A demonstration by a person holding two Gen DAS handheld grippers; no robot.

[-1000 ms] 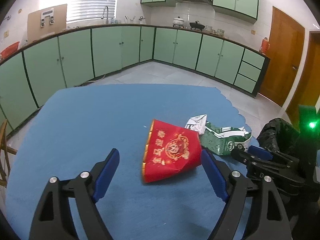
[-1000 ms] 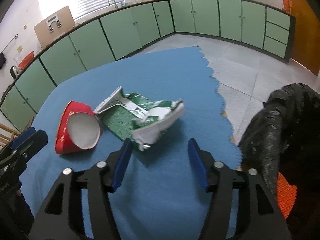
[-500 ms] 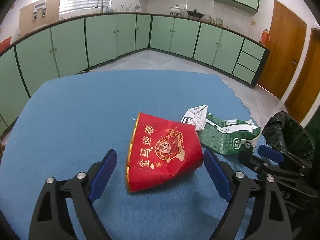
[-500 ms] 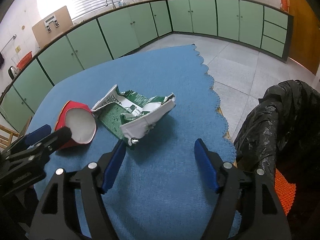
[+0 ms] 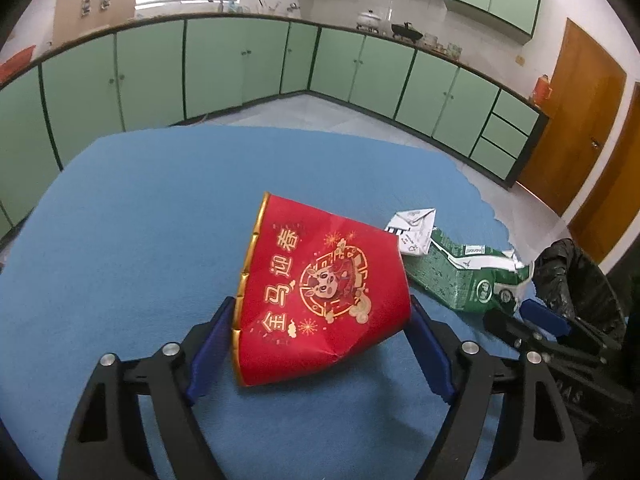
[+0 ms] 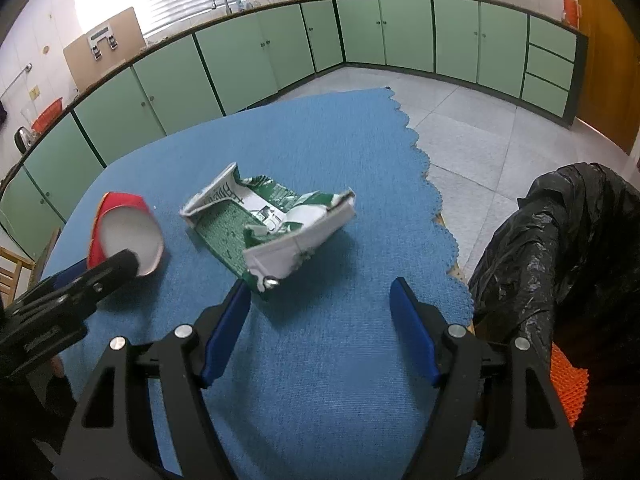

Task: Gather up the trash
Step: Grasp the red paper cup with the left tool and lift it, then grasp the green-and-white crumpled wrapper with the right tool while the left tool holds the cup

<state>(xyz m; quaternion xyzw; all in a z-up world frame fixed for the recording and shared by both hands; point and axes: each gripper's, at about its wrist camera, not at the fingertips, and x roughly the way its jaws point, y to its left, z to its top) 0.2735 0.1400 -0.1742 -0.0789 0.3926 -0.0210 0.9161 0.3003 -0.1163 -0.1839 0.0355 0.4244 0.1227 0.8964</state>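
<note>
A crushed red paper cup point(image 5: 320, 292) with gold print lies on its side on the blue tablecloth point(image 5: 152, 216). My left gripper point(image 5: 320, 344) is open, its blue pads on either side of the cup, close to touching it. A torn green and white carton point(image 6: 272, 228) lies to the cup's right. My right gripper point(image 6: 320, 328) is open, just short of the carton, its left pad near the carton's corner. The cup's white inside also shows in the right wrist view point(image 6: 128, 236).
A bin lined with a black bag point(image 6: 560, 264) stands just off the table's right edge, over an orange mesh basket point(image 6: 568, 384). Green kitchen cabinets point(image 6: 280, 48) ring the room. A wooden chair point(image 6: 12, 268) stands at the left.
My left gripper has moved forward until its pads flank the red cup. My right gripper has opened wider and stayed near the carton.
</note>
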